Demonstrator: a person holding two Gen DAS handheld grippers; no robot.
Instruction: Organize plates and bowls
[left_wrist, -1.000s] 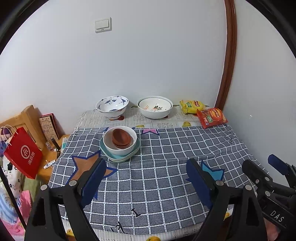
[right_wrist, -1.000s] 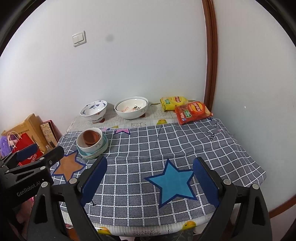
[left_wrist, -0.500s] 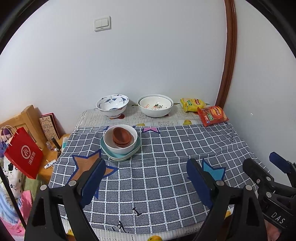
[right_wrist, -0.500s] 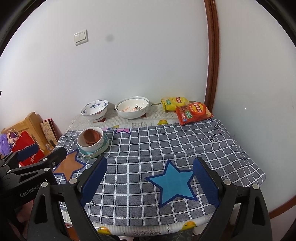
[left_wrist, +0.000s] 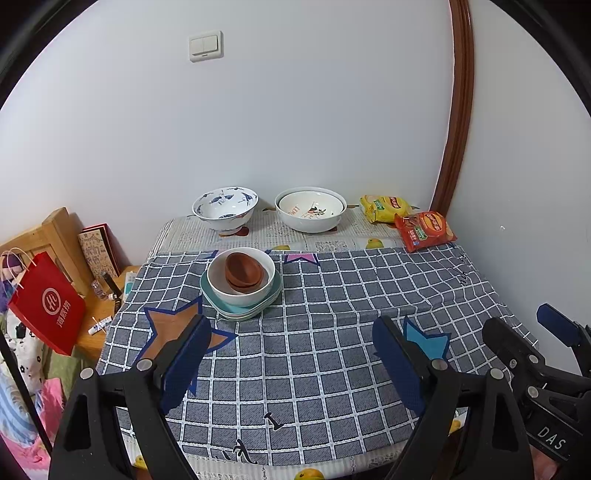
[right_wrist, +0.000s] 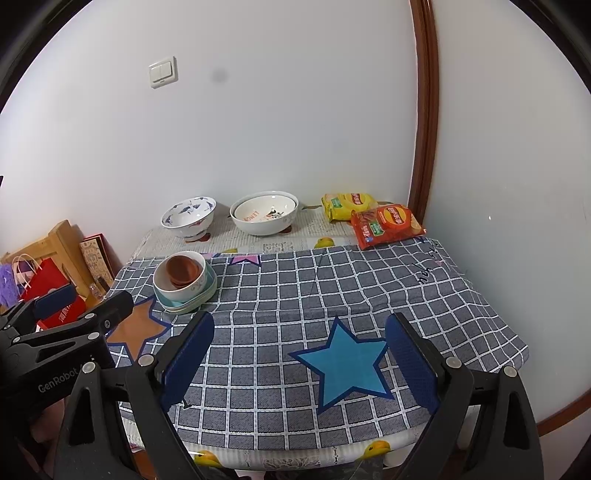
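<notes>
My left tongs stand spread wide over the near edge of the table, nothing between the pads; I judge they wait for a pick. Far left of them sits the stack: teal plates at the bottom, a white bowl on them, brown bowls nested inside, largest below so it sits steady. At the far edge, near the wall, the blue bowl and, just right of it, the big white bowl stand apart, not yet stacked. Farther right lie two snack bags, touching, clear of the work. My right tongs are likewise spread and empty, over the blue star.
</notes>
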